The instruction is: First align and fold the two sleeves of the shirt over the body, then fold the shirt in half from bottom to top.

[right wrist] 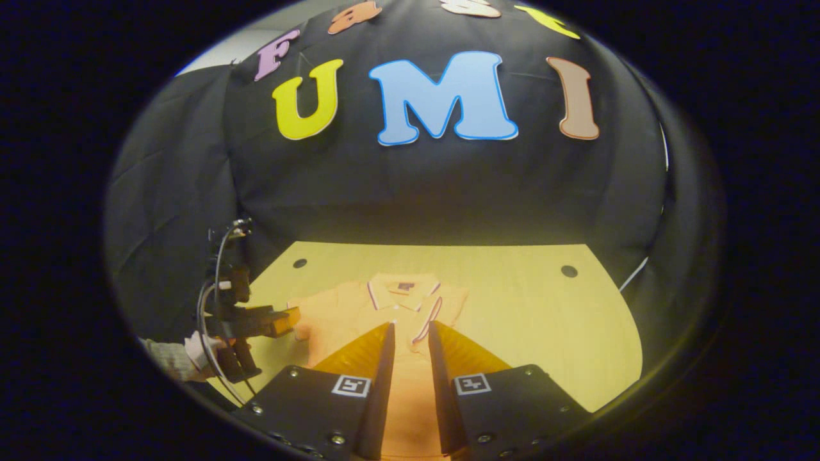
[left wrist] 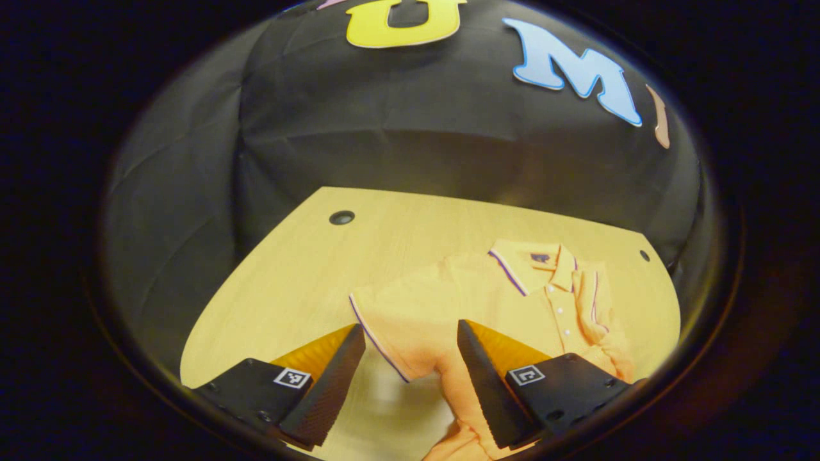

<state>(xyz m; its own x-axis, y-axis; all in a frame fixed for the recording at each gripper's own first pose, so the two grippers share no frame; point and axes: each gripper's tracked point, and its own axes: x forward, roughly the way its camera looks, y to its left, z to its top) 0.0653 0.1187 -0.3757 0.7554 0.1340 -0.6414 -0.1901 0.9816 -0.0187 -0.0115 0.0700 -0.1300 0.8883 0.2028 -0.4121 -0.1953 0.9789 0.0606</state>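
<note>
On the pale wooden desk (right wrist: pixel 525 320) lies an orange polo shirt (right wrist: pixel 359 314), face up, its collar (right wrist: pixel 403 289) toward the booth's black cloth wall (right wrist: pixel 410 192) and its button placket running down the front.

In the right gripper view the shirt's far sleeve appears folded in across the chest, its striped cuff lying just beside the placket, while the other sleeve (right wrist: pixel 304 320) spreads out flat toward the desk's left edge. The right claw (right wrist: pixel 410 336) hangs over the lower body of the shirt with a narrow gap between its fingers; orange cloth shows through that gap, and whether the tips touch the fabric cannot be told. Farther off at the left, the left claw (right wrist: pixel 282 320) points at the spread sleeve, held by a hand (right wrist: pixel 195 349) in a grey sleeve (right wrist: pixel 163 358), with cables looping above it.

In the left gripper view the left claw (left wrist: pixel 410 336) stands wide, holding nothing. The striped cuff of the spread sleeve (left wrist: pixel 384 320) lies between and beyond its fingers, with bare desk under the left finger. Two dark round holes (left wrist: pixel 341 218) sit near the desk's far corners.
</note>
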